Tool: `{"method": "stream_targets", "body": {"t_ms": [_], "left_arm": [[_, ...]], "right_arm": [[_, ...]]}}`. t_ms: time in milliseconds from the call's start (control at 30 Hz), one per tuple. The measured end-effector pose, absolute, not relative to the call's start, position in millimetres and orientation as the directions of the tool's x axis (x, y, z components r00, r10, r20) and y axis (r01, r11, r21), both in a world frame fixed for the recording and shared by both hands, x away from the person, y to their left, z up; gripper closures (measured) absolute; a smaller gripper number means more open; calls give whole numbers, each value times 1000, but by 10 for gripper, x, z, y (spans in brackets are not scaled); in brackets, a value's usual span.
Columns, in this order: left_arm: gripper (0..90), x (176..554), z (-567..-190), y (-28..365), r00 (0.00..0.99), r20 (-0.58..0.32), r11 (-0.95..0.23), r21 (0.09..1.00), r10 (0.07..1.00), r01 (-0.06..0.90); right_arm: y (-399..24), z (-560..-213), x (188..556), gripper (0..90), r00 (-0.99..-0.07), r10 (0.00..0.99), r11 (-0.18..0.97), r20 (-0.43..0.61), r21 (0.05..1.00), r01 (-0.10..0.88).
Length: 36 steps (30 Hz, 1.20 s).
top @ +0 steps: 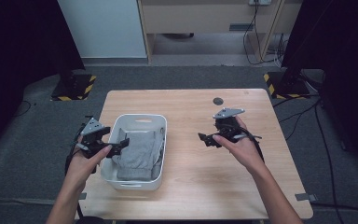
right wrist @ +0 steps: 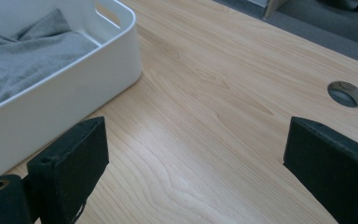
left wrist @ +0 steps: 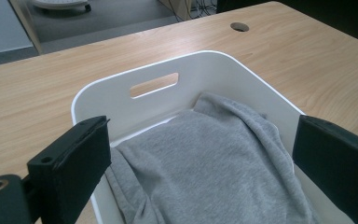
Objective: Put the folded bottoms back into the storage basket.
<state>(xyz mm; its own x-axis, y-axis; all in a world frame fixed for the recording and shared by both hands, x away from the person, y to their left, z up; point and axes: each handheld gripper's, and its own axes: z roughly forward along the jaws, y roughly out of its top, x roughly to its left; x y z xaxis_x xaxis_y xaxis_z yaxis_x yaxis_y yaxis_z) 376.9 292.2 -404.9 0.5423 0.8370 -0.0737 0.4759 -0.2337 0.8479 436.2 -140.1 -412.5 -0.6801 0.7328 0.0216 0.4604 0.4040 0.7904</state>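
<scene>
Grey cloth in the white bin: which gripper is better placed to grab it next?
Left. The left gripper hovers open over the grey cloth in the bin; the right gripper is open over bare table.

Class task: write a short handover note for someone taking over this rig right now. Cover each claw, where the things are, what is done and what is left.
Left claw: open, empty, over the near left edge of the white basket.
Right claw: open, empty, above bare table to the basket's right.
Grey garment: lies loosely bunched inside the basket.
Done: garment is in the basket, neither claw holds it.
Left: probably nothing, or the garment's removal; confirm before moving.
</scene>
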Motion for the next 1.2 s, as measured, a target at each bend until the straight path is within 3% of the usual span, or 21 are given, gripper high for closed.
{"method": "stream_targets", "body": {"t_ms": [567,1200], "left_arm": [[41,3711,-3995,3026,525,-86,-197,866,847,460],[44,3736,-4245,3650,394,-111,-109,862,912,494]], "right_arm": [[-1955,-4246,4304,68,-600,799,339,38,795,502],[-2691,-4769,4073,59,-493,869,287,40,771,569]]}}
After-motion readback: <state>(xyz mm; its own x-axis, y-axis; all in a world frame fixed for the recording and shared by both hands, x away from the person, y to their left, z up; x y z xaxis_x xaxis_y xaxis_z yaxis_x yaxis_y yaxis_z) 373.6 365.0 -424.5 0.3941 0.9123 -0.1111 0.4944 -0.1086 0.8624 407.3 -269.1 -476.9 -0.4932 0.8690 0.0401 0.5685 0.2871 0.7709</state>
